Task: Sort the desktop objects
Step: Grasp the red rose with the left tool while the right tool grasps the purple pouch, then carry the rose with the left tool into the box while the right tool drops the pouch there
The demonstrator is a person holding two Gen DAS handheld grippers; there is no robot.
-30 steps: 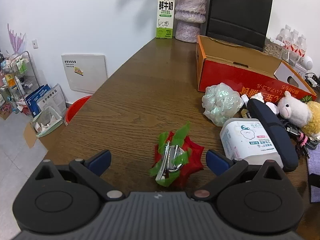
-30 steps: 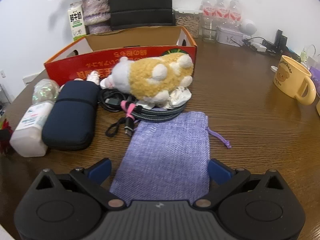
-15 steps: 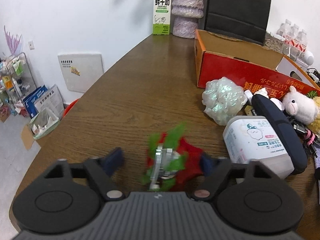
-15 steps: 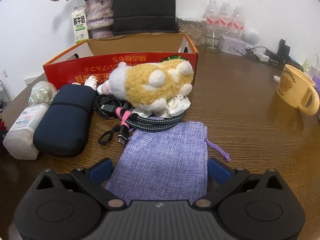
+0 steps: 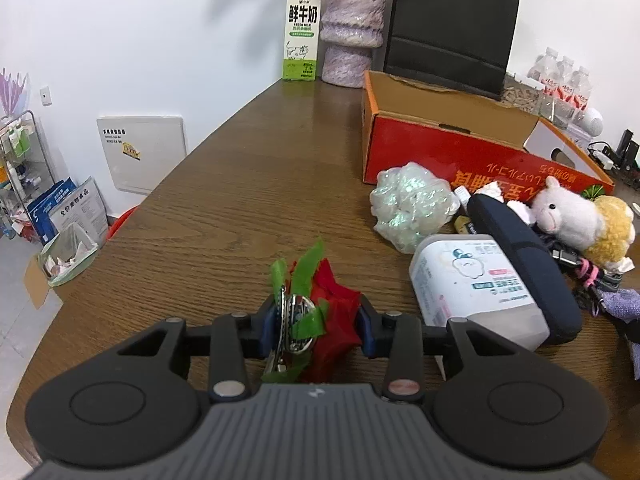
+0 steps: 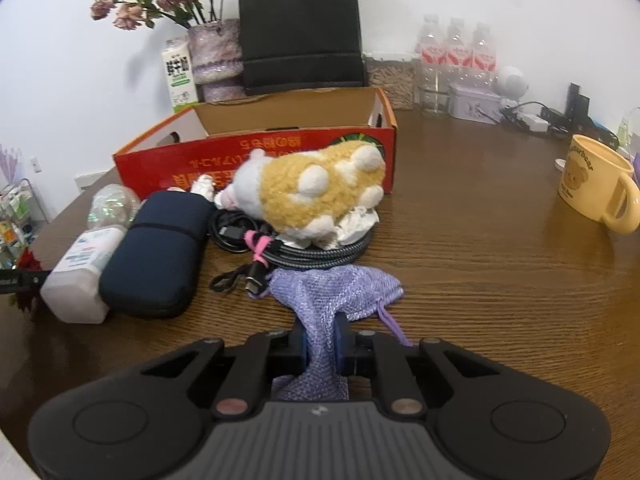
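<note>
Left tongs (image 5: 318, 330): just closed in from wide apart, now clamped from both sides on the red flower (image 5: 334, 312), with its green leaves and a shiny metal clip gathered between the blue pads. Grip taken low on the bunch, probably so that soft petals and hard clip lift together rather than separately. Flower at the near edge of the counter (image 5: 248, 184), well apart from the other clutter, so free of neighbours on the way up. Right tongs (image 6: 320, 346): also just closed, now nearly together and pinching the near end of the purple pouch (image 6: 336, 292). Cloth bunched into a narrow neck between the pads, far end fanned out on the counter just beside the coiled cable (image 6: 320, 254); drawstring trailing to the right. Thin flat fabric, hence the tight pinch. Pouch close to the cable plug, so a risk of dragging it. Red box (image 6: 256, 152) open-topped behind the clutter, with the stuffed toy (image 6: 312, 192) lying against its front wall: judged the likely destination for both items. Neither item visibly raised yet; lift judged as the next step.
</note>
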